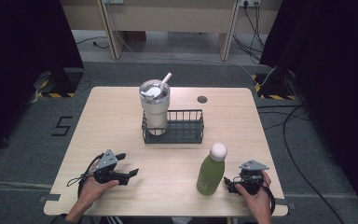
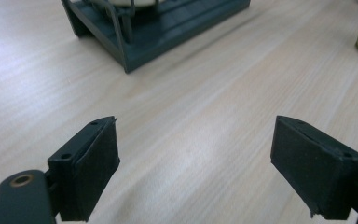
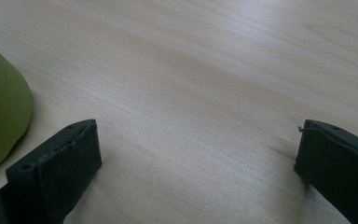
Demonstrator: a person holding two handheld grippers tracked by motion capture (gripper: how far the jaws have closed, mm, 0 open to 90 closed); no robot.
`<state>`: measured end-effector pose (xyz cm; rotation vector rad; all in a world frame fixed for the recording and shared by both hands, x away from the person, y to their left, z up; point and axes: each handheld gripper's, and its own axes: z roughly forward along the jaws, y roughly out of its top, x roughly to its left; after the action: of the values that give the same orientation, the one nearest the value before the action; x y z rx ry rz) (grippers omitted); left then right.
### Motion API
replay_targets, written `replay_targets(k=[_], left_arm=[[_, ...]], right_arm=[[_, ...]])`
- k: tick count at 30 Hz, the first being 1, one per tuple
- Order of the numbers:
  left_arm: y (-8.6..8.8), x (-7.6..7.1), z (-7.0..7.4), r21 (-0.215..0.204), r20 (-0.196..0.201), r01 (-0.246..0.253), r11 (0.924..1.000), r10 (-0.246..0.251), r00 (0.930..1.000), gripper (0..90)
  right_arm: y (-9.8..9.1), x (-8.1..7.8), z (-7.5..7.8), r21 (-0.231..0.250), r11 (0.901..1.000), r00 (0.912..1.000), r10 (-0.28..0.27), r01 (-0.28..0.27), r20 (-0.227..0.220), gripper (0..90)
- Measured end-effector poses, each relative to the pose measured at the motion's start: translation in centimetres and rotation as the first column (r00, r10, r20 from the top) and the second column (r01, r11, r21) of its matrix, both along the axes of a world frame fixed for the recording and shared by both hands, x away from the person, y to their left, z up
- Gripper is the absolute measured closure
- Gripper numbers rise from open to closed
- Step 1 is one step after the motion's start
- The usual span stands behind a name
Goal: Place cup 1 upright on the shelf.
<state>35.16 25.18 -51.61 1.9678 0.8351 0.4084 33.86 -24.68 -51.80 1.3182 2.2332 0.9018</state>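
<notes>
Left hand (image 1: 89, 189): comes in from the table's near edge at about 7 o'clock, palm wrapped round the grip from below, forearm angled up and inward toward the table's middle.
Left gripper (image 1: 127, 165): lies low over the wood, pointing toward roughly 2 o'clock; grey three-cornered plate on top, cable looping off its rear. In the left gripper view (image 2: 196, 168) the two black jaws stand wide apart with only bare wood between them; they hold nothing.
Right hand (image 1: 256, 198): enters at about 5 o'clock, fingers curled over the grip, wrist near the table's near edge.
Right gripper (image 1: 228, 183): points toward 9 o'clock, at the foot of the bottle and just beside it; whether it touches cannot be told. In the right gripper view (image 3: 196, 163) its jaws are spread wide, nothing between them but tabletop, the bottle's green base off beyond the left-hand jaw.
Green bottle (image 1: 210, 172): upright with a round white cap, at about 5 o'clock from the table's middle, outside the right gripper's jaws.
Wire basket (image 1: 186, 128): dark, at the table's middle toward 12 o'clock, well apart from both grippers.
Tumbler (image 1: 154, 109): pale, lidded, with a straw, standing upright in the basket's left end.
Table (image 1: 121, 116): light wood.
</notes>
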Motion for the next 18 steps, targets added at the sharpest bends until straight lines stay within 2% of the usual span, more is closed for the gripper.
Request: replay_targets(k=[5, 8, 11, 15, 18], left_arm=[[0.08, -0.03, -0.49, 0.044, -0.046, 0.005, 0.999, -0.003, 0.9989, 14.7], [0.1, -0.08, -0.5, 0.069, -0.04, 0.002, 0.9976, 0.0, 0.9992, 14.8], [0.06, -0.11, -0.59, 0.09, -0.055, 0.001, 0.9959, 0.004, 0.9985, 14.8], [-0.28, -0.21, -0.8, 0.154, -0.089, 0.015, 0.9879, -0.001, 0.996, 14.7], [-0.27, -0.23, -0.83, 0.147, -0.102, 0.014, 0.989, 0.001, 0.9948, 14.3]], right_arm=[[0.01, 0.0, 0.0, 0.0, 1.0, 1.0, 0.001, -0.001, 0.0, 0.4], [0.0, 0.0, 0.0, -0.001, 1.0, 1.0, 0.003, -0.003, 0.001, 0.4], [0.0, 0.0, 0.0, -0.001, 1.0, 1.0, 0.003, -0.003, 0.001, 0.4], [0.0, 0.0, 0.0, -0.001, 1.0, 1.0, 0.003, -0.003, 0.001, 0.4], [0.0, 0.0, 0.0, -0.001, 1.0, 1.0, 0.003, -0.003, 0.001, 0.4]])
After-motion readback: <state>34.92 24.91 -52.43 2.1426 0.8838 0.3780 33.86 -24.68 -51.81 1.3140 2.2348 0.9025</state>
